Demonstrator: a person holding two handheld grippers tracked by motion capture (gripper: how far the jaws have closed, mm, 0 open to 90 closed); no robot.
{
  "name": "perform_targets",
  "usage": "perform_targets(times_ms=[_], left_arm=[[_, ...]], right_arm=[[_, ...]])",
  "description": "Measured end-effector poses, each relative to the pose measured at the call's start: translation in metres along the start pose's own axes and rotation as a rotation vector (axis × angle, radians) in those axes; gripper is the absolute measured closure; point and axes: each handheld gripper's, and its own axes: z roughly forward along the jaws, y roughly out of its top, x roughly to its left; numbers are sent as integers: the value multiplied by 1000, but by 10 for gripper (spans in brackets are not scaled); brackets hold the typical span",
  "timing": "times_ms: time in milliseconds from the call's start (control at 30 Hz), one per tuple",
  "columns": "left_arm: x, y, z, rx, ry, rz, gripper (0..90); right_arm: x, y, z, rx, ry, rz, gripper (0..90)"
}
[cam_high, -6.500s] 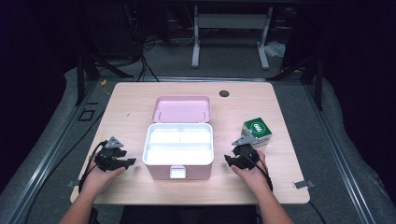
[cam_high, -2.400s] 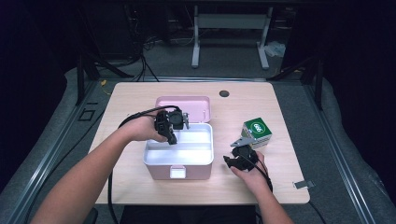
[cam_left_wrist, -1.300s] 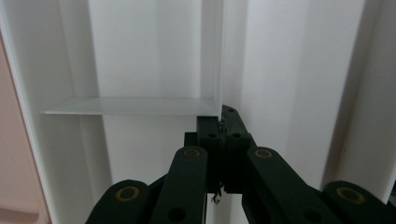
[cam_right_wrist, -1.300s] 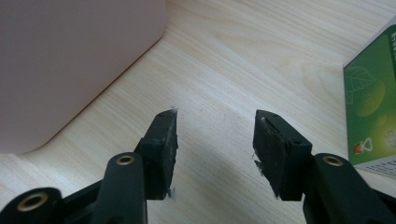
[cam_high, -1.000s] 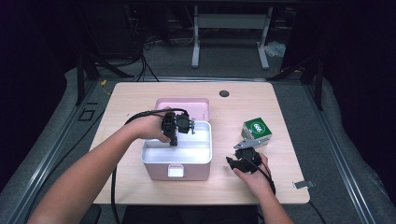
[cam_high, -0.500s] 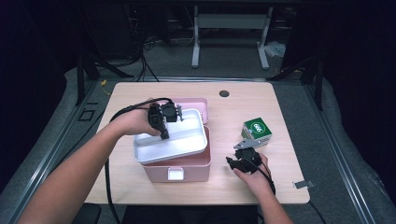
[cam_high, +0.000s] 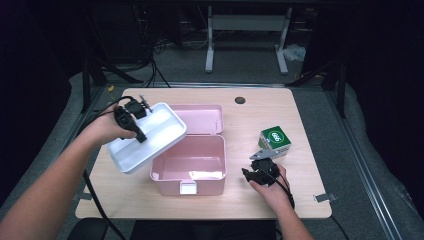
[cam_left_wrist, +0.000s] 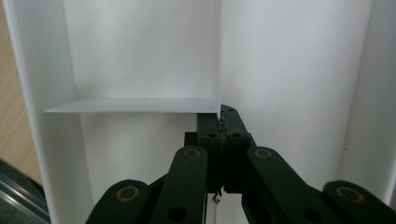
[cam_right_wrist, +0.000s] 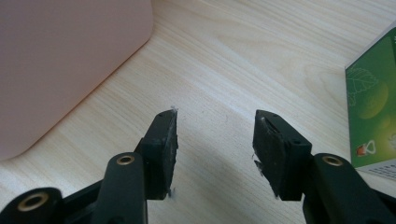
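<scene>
**White tray held in the air beside the open pink box**

The left gripper (cam_left_wrist: 219, 135) has its two black jaws pressed together on the thin inner divider wall of the white plastic compartment tray (cam_left_wrist: 140, 56), so the tray is clamped by that partition. In the high view, the left gripper (cam_high: 134, 122) holds the white plastic compartment tray (cam_high: 155, 135) tilted in the air, over the table's left part, with its right edge overlapping the left rim of the open pink plastic storage box (cam_high: 190, 160). The box stands at the table's middle with its lid lying open behind it.

The right gripper (cam_right_wrist: 215, 135) has its jaws partly apart with nothing between them; bare wood shows in the gap. In the high view, the right gripper (cam_high: 257, 167) rests low over the light wooden table (cam_high: 300, 110), just right of the pink box. A small green and white cardboard carton (cam_high: 274, 141) stands on the table close beyond it, apart from the jaws.
</scene>
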Motion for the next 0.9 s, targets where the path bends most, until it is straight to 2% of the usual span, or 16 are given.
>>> perform_targets(times_ms=[33,100,233,267,333,433,567,700,900], left_arm=[[11,-14,-3,4,14,-41,891],[22,-29,-4,12,29,-86,891],[39,-54,0,25,33,-152,891],[43,-62,4,30,36,-171,891],[48,-71,12,39,33,-191,891],[51,-79,25,40,34,-214,890],[54,-87,48,23,0,-246,890],[54,-92,72,46,8,-264,890],[53,-99,101,50,-25,-291,891]], right_arm=[[0,0,0,-1,1,1,494],[0,0,0,-5,10,-1,494],[0,1,0,-9,9,-4,494],[1,1,-1,-6,-4,-4,494],[1,2,-1,-12,-1,-3,494],[1,2,-1,-16,-1,-4,494],[1,3,-1,-17,-4,-7,494],[1,4,0,-22,7,-8,494],[2,6,1,-22,0,-14,494]])
